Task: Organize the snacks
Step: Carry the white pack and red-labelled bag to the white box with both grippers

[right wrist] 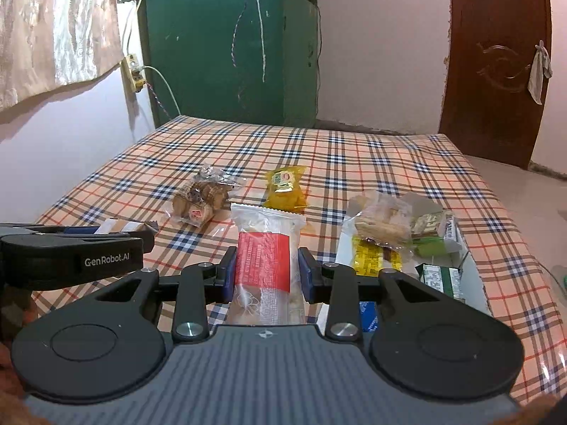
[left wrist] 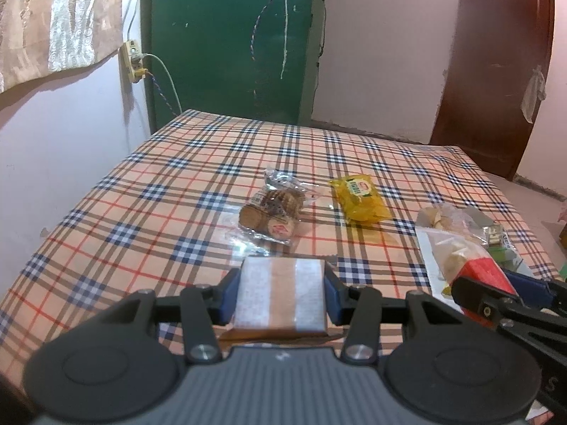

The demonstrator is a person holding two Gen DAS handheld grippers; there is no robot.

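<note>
I have both grippers loaded. The left gripper (left wrist: pixel 280 292) is clamped across a flat packet with white bands and a tan centre stripe (left wrist: pixel 280 294), held above the plaid tablecloth (left wrist: pixel 124 219). The right gripper (right wrist: pixel 269 276) is clamped on the sides of a clear-wrapped snack with a red label (right wrist: pixel 264 258), which sticks out well past the fingertips.

The remaining snacks lie as follows: a clear bag of round biscuits (left wrist: pixel 271 212) and a yellow packet (left wrist: pixel 359 198) mid-table, and a white box (right wrist: pixel 469 276) at the right holding several packets, with a bag of pale crackers (right wrist: pixel 382 225) on top.

Risks, as I judge them:
1. The red-label wrapper is slick film gripped only at its edges. It can slide out or sag forward under its own overhang.
2. The 2 grippers sit close together. Swinging either one sideways can knock the other's load.
3. The box looks full. Pushing another packet in can tip out the crackers.
4. Tight clamping can crush brittle contents.
</note>
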